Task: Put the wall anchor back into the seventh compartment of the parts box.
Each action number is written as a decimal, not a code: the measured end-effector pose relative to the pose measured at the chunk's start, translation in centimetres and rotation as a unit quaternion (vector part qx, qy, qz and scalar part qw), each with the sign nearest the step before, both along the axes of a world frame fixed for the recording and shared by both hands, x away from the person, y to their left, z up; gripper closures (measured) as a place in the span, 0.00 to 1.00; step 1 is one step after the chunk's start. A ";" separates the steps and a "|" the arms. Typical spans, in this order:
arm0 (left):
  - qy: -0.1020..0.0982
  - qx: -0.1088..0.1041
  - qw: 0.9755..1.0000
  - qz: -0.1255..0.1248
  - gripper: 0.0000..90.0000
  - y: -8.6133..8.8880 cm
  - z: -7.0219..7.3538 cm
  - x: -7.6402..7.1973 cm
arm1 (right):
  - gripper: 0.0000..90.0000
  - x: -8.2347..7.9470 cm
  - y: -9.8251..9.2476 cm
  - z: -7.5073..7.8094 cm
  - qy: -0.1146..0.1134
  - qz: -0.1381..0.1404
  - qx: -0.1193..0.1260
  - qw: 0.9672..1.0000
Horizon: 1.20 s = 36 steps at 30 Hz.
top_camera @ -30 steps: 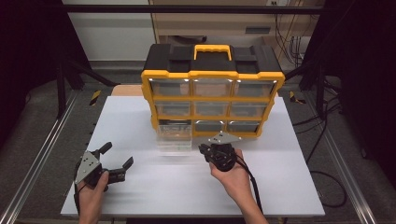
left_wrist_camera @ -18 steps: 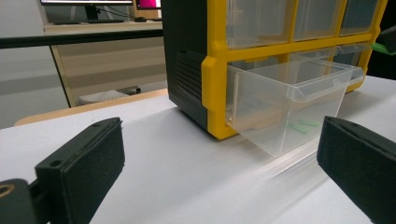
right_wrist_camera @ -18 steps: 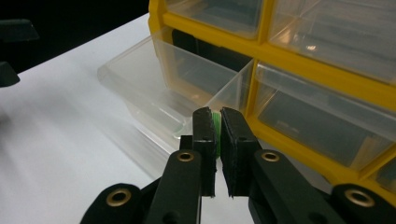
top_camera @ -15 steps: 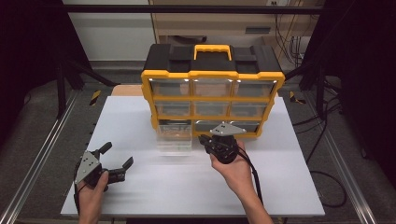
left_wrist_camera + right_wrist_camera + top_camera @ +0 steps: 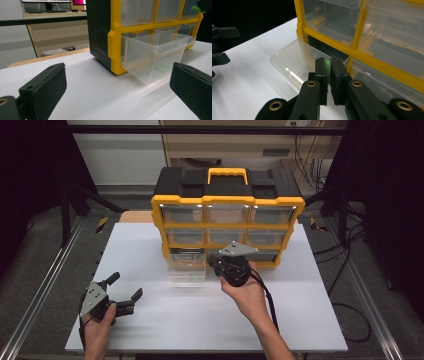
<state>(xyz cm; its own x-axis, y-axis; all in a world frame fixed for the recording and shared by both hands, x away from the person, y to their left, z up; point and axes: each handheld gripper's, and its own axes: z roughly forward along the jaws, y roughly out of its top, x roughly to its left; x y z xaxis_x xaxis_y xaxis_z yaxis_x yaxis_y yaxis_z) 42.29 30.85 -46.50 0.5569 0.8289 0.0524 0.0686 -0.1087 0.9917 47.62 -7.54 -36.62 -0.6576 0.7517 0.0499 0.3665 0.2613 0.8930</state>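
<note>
A: What were the right tongs (image 5: 328,65) doing?

B: They were closed on a small green plastic piece (image 5: 327,65); in the right gripper view its edge showed in the narrow slit between the two black pads (image 5: 321,72), just in front of the yellow frame. In the left gripper view the same green piece (image 5: 197,9) poked out at the upper right, level with the cabinet's upper drawers.

A: And the left tongs (image 5: 122,291)?

B: Open, jaws spread wide with nothing between them, resting on the white table (image 5: 150,250) at the person's left, well apart from the work; they had not shifted from a second earlier.

A: So what had just changed?

B: In the high view the right tongs (image 5: 217,261) had risen; a second before they sat lower, by the pulled-out clear plastic drawer (image 5: 186,266); now they stood higher against the front of the yellow-and-black drawer cabinet (image 5: 227,205), beside the middle of the bottom row.

A: The drawer itself?

B: Drawn out of the bottom-left slot onto the table, tilted slightly down at its front; a few more green pieces (image 5: 161,67) lay on its floor.

A: What did that mean for the job?

B: I judged the piece had been picked out of the open drawer and the lift was done; the carry to wherever it belonged was next; the grip looked thin, only an edge of the piece, so it could slip.
</note>
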 end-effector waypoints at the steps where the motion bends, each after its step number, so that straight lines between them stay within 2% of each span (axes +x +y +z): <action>1: 0.000 0.000 1.000 0.000 0.01 0.0 0.0 0.0 | 0.94 0.1 0.1 0.1 0.000 0.001 -0.001 1.000; 9: 0.000 -0.001 1.000 0.001 0.01 0.1 0.0 0.0 | 0.94 0.9 1.1 0.6 0.000 0.010 -0.006 1.000; 36: 0.000 -0.001 1.000 0.000 0.01 0.0 0.0 0.1 | 0.94 2.0 3.1 1.1 0.000 0.025 -0.017 1.000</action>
